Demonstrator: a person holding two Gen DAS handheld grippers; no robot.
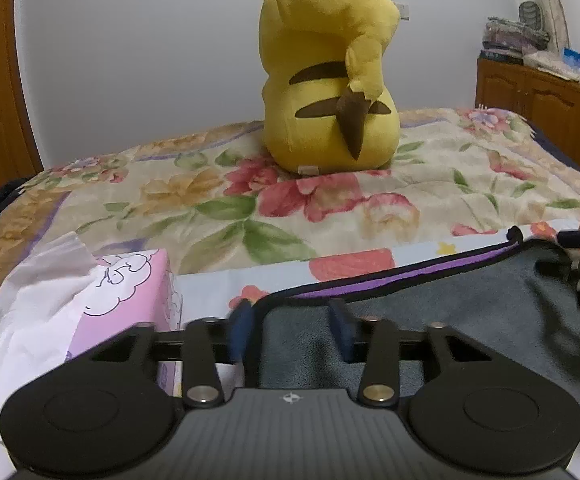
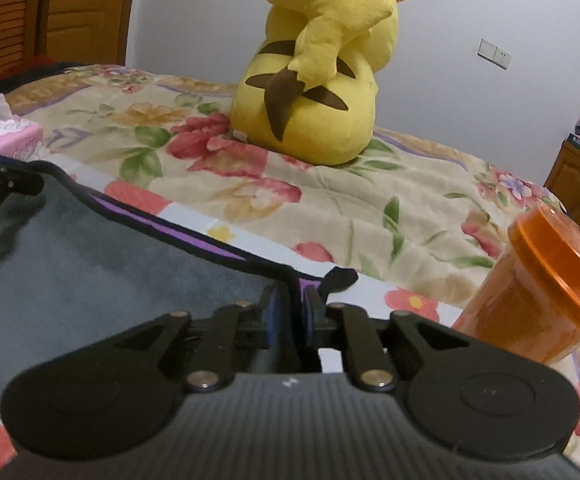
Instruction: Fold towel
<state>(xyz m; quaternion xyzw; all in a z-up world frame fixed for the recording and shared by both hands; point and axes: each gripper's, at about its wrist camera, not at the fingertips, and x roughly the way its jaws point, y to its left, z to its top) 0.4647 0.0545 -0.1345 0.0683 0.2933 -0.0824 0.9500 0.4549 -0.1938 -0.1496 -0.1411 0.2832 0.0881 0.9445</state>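
Two grippers work one towel (image 1: 450, 308), each at a corner of its far edge. We hold the left gripper (image 1: 294, 332) with its blue pads (image 1: 239, 334) set apart and the grey cloth's left corner lying between them; the gap looks wide, so we judge this one released or only loosely around the cloth, not pinching. The right gripper (image 2: 292, 312) has its pads (image 2: 310, 314) drawn close on the right corner, near the small black loop (image 2: 338, 278); we read it as clenched on the towel. Taking both corners of one edge lets us carry that edge over as a straight line, which a fold needs.

The towel lies flat on the near part of the bed (image 1: 249, 200), grey face up, a purple strip and black binding showing along the far edge, so a layer may be doubled there already; we cannot tell how many folds are done.

Surface: a soft floral quilt, with a lighter printed sheet under the towel. It will give under pressure, so corners should be lifted, not dragged.

Surroundings:
- tissue box (image 1: 129, 292), pink, just left of the towel
- orange jar (image 2: 538, 284), upright, just right of it
- yellow plush (image 1: 330, 72), well behind
- wooden cabinet (image 1: 538, 96) by the wall (image 1: 129, 60), right
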